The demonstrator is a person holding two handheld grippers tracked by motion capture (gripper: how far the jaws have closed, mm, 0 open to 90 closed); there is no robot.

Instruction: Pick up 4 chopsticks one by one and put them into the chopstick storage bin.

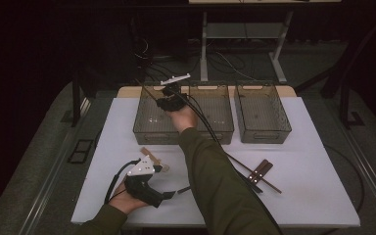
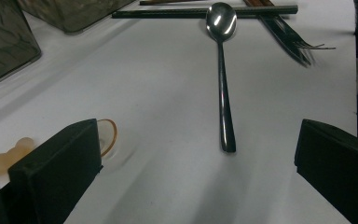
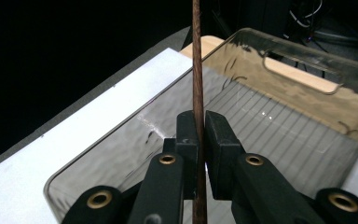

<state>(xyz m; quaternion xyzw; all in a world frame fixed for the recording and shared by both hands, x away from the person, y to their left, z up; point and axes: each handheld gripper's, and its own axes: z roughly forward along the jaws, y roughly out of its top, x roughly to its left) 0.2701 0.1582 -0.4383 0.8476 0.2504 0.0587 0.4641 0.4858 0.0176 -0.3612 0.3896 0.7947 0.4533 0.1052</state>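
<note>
Three clear bins sit along the far edge of the table [image 1: 323,196]; right gripper [image 3: 199,128] hangs over the left bin [image 3: 279,70], jaws clamped on a thin brown chopstick [image 3: 196,56] standing upright between the pads. Step in hand, judging by this: dropping the stick into that bin. Next move calls for lowering, tilting it flat, then letting go. Left gripper [image 2: 196,154] rests low on the near table, jaws wide apart, nothing between them; a spoon [image 2: 221,70] lies just ahead, likely next pick. Fork [image 2: 291,39] farther off.
</note>
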